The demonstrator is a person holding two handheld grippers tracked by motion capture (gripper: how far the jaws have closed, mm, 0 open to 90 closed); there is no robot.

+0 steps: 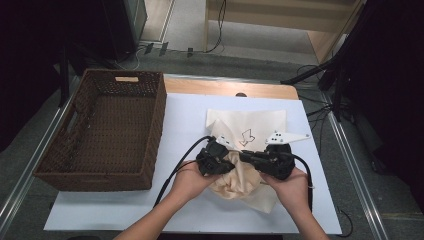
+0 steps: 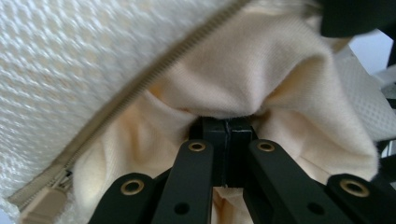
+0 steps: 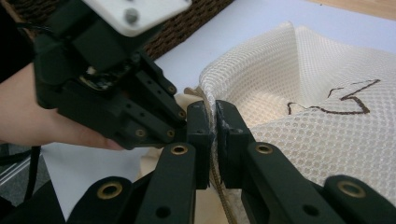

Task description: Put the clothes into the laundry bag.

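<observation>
Wicker basket [image 1: 102, 132] sits empty at left while the mesh laundry bag [image 1: 250, 127] lies mid-table w/ cream cloth [image 1: 235, 180] partly in — right gripper [image 3: 211, 140] pinching the bag's rim, left gripper [image 2: 227, 135] clamped on cloth — stuffing approx. half done.

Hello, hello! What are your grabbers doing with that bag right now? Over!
Left gripper shut on cream cloth. Right gripper shut on mesh bag edge. Cloth bunched at bag's zipper opening. Wicker basket stands apart, nothing blocking.
</observation>
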